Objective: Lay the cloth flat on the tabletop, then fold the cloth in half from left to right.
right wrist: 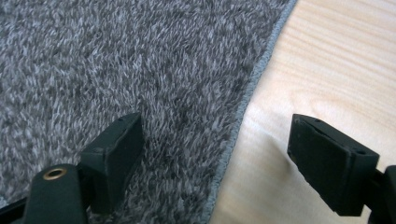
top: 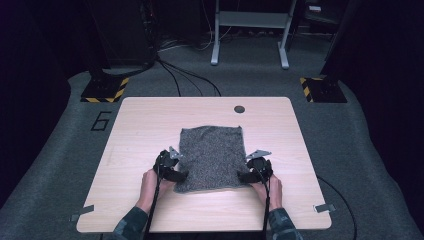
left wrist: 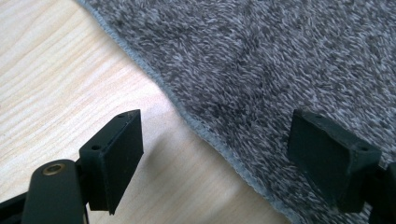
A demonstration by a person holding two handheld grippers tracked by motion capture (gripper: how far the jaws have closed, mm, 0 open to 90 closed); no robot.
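A grey fuzzy towel (top: 212, 155) lies flat in the middle of the wooden table (top: 150, 120). My left gripper (top: 181, 176) sits at the towel's near left edge, jaws open. In the left gripper view the towel (left wrist: 261, 60) has its hemmed edge running between the jaws of my left gripper (left wrist: 217, 158), and nothing is pinched. My right gripper (top: 241, 176) is at the near right edge, also open. In the right gripper view the towel (right wrist: 116, 60) edge passes between the spread jaws of my right gripper (right wrist: 217, 161), with one jaw over the pile and one over bare wood.
A round cable hole (top: 239, 109) lies near the table's far edge. Metal clips (top: 325, 208) sit at the near corners. Beyond the table are floor cables (top: 185, 75), a white frame (top: 250, 30) and two black stand bases with yellow stripes (top: 105, 89).
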